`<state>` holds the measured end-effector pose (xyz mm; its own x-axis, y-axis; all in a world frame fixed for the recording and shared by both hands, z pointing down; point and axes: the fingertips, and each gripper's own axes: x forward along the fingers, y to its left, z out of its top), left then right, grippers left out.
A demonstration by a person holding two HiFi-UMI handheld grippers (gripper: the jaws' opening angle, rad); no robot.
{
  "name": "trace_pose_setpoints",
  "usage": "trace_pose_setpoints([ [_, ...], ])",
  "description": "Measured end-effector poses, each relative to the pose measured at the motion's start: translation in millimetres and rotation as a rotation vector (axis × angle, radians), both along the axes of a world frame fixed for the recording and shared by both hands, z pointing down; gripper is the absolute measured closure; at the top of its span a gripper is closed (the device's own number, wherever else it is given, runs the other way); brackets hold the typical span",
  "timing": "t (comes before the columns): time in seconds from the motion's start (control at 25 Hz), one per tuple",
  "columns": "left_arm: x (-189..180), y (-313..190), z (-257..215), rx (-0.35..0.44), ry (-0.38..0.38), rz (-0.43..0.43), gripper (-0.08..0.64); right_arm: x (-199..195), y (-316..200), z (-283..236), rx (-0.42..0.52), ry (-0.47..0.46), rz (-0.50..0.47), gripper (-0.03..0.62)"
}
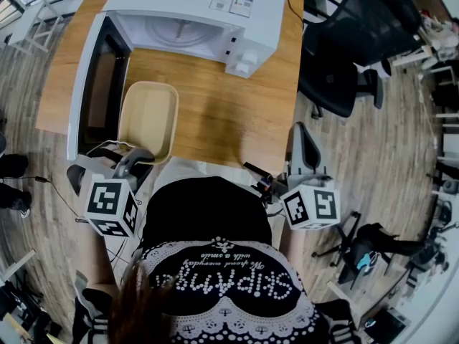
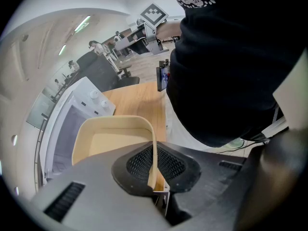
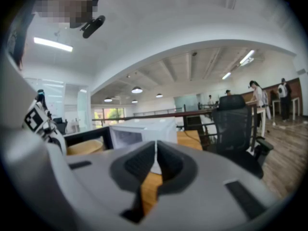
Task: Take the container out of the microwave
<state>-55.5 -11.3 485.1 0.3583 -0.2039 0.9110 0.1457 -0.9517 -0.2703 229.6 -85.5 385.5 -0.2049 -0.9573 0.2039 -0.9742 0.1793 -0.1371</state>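
The empty cream rounded-rectangle container (image 1: 148, 117) stands upright at left centre on the counter (image 1: 215, 113), outside the open white microwave (image 1: 208, 13) above it.

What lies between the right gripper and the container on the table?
Head view: only bare tabletop between the right gripper and the container.

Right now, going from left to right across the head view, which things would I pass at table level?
microwave door, standing open → container on the table → right tongs → office chair. The microwave body and the left tongs overlap these, so they are left out.
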Motion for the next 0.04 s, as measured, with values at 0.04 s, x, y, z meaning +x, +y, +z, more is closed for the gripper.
trace_pose_setpoints([
  [0.04,-0.5,-0.1,0.0,0.0,-0.001,0.0,0.525,-0.3,0.1,0.0,0.0,0.001,0.0,0.557],
])
